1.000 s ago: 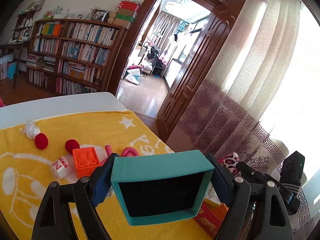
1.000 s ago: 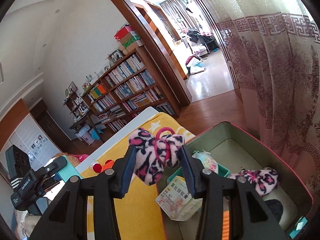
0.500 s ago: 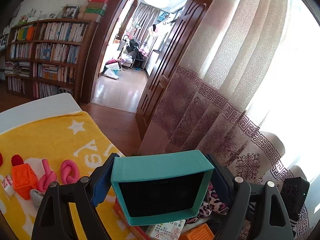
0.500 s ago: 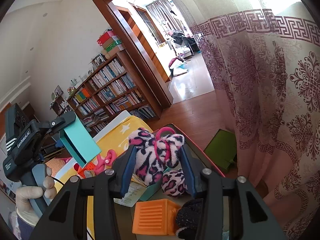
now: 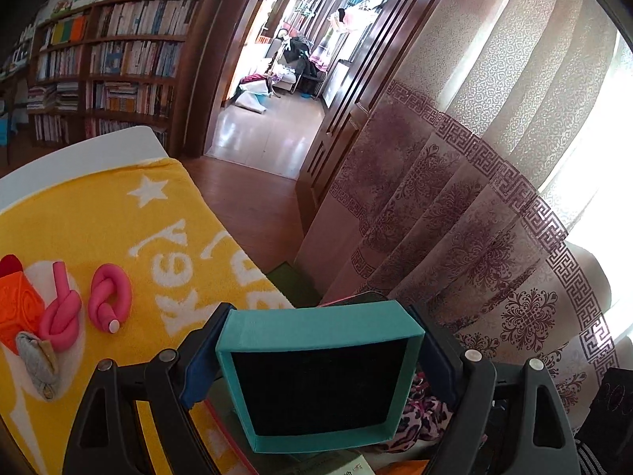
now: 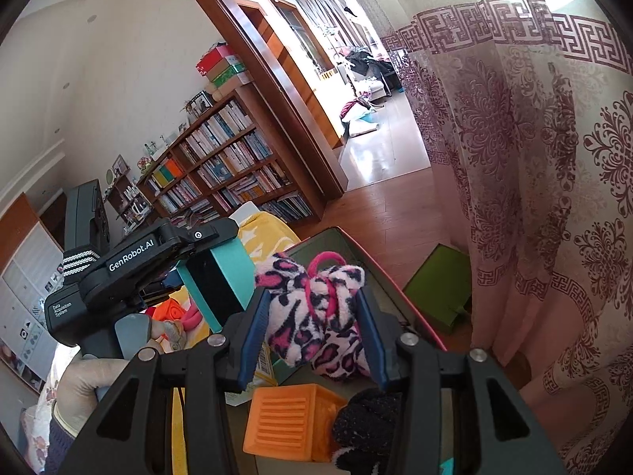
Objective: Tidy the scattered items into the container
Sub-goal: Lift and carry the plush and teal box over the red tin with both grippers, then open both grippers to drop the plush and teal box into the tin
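Observation:
My left gripper (image 5: 318,360) is shut on a teal box (image 5: 320,376) with a black inside, holding it by its two side walls over the near corner of the bin (image 6: 395,289). The right wrist view shows the same teal box (image 6: 233,269) at the bin's left edge. A leopard-print plush bow (image 6: 312,308) with a pink loop is clamped in my right gripper (image 6: 312,328) above the bin. Inside the bin lie an orange block (image 6: 289,419), a black fuzzy item (image 6: 368,415) and another leopard plush (image 5: 423,415).
On the yellow towel (image 5: 118,217) lie two pink knotted tubes (image 5: 108,297), an orange cube (image 5: 19,301), a grey pouch (image 5: 37,360) and a red ball (image 5: 10,265). A green lid (image 6: 439,285) rests on the wooden floor by the patterned curtain (image 6: 534,198). A gloved hand (image 6: 87,380) holds the left gripper.
My left gripper has carried the teal box rightward from above the towel to the bin. The right gripper has shifted a little over the bin, still holding the plush bow.

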Demonstrator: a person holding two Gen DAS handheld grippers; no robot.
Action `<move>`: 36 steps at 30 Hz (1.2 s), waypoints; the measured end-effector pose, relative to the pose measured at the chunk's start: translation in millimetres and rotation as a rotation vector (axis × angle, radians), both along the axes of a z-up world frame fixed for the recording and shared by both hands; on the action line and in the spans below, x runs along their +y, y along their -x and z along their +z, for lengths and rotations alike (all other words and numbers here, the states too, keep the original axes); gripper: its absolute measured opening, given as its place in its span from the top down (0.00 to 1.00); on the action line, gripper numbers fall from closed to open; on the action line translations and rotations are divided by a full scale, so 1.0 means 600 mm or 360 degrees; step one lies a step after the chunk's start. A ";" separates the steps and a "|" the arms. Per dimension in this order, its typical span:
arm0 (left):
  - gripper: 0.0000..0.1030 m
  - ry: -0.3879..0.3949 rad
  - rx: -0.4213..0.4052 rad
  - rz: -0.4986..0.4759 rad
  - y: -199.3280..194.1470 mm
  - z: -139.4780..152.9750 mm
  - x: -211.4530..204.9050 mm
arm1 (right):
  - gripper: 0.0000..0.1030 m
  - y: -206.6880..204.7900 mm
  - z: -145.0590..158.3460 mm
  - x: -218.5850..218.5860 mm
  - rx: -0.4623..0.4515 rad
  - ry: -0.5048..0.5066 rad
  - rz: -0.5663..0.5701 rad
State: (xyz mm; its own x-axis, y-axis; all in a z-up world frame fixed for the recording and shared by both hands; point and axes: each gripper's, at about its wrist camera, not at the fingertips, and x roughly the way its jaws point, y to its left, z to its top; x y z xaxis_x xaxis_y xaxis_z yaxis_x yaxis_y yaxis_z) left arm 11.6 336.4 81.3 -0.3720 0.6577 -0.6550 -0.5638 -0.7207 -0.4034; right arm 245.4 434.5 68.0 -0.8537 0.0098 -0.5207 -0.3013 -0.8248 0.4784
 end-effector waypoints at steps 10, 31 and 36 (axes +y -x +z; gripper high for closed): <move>0.11 -0.0040 -0.0017 -0.0027 0.000 0.005 -0.019 | 0.50 0.011 0.006 0.010 0.0007 0.0043 -0.0009; 0.10 -0.0075 -0.0044 0.0247 0.014 -0.006 -0.203 | 0.43 0.035 0.024 -0.040 0.0021 0.0080 0.0048; 0.10 -0.0071 -0.0067 0.0369 0.021 -0.016 -0.275 | 0.42 0.053 0.035 -0.086 0.0030 0.0042 0.0155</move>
State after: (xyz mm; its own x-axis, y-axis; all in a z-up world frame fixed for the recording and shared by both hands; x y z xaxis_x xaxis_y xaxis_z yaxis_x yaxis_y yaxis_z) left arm -1.2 171.2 71.6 -0.4896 0.5866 -0.6452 -0.3672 -0.8098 -0.4576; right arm 213.5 383.1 89.0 -0.8595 -0.0875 -0.5035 -0.2110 -0.8367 0.5055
